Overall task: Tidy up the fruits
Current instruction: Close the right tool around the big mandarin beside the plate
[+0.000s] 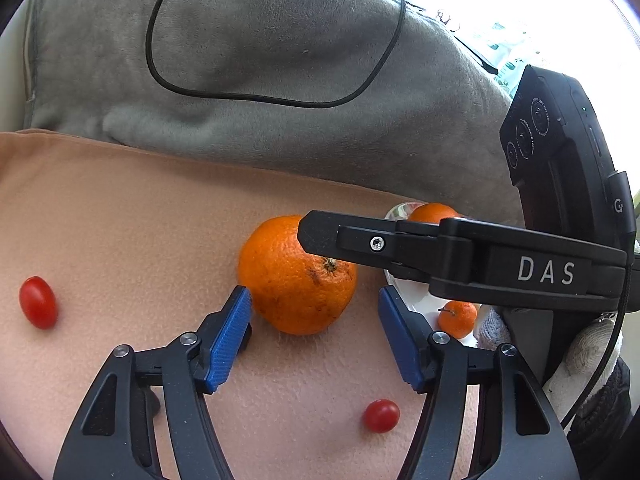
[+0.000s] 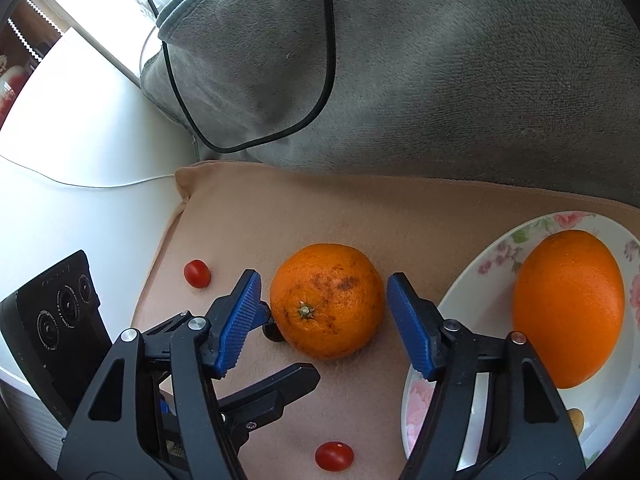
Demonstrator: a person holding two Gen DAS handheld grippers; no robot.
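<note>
The orange (image 2: pixel 326 301) lies on the peach cloth (image 2: pixel 248 216) between the spread blue pads (image 2: pixel 238 322) of the right claw (image 2: pixel 324 316), the left pad touching its skin. The left claw (image 1: pixel 314 334), also agape and empty, sits just short of it. Right of both claws, a flowered plate (image 2: pixel 496 256) holds a second orange (image 2: pixel 568 308). Cherry tomatoes (image 1: pixel 382 416) lie near the claws, another (image 1: pixel 38 302) well left.

Peach cloth (image 2: pixel 360 216) under both grippers, orange (image 2: pixel 326 306) between the right gripper's fingers, floral plate (image 2: pixel 500 256) to its right, tomato (image 2: pixel 197 274) left, tomato (image 2: pixel 334 456) nearer, grey blanket (image 2: pixel 440 80) beyond.
</note>
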